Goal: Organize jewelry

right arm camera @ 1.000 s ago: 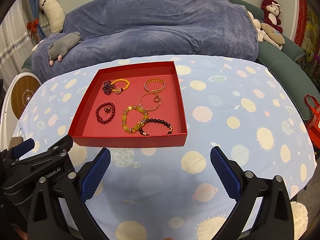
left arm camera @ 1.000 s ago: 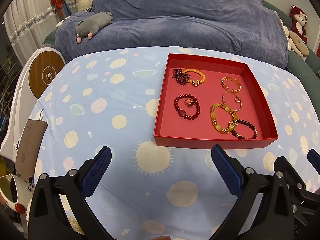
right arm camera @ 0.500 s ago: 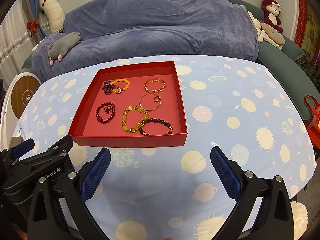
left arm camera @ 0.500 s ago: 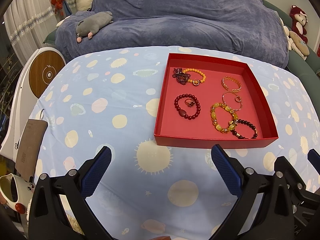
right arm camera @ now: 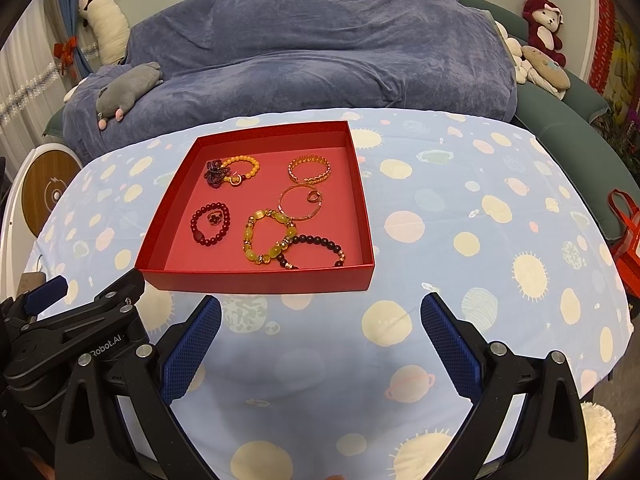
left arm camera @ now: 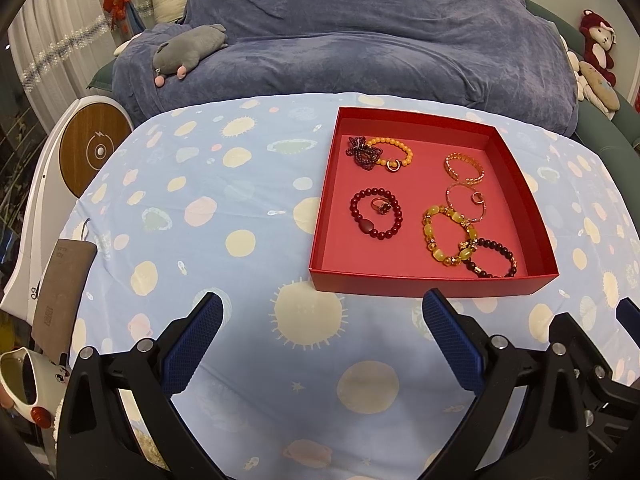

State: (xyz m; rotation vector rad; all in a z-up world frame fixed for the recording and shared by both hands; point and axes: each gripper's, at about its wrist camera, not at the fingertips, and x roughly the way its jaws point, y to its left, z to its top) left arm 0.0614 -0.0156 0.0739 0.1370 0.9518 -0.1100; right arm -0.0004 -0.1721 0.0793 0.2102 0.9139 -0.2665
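We hold both grippers low over the tablecloth, short of the tray.

Our left gripper [left arm camera: 320, 320] and right gripper [right arm camera: 320, 320] gape wide and empty above bare patterned tablecloth [right arm camera: 440, 216]. Beyond them sits the red tray [right arm camera: 256, 278], bracelets [right arm camera: 268, 238] inside, with open cloth on every side.

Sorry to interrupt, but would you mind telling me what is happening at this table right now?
A person holds two hand-held grippers above a table covered with a spotted blue cloth. Both the left hand-held gripper and the right hand-held gripper are open and empty, short of a red tray. Several bracelets and rings lie in the tray, none touched yet.
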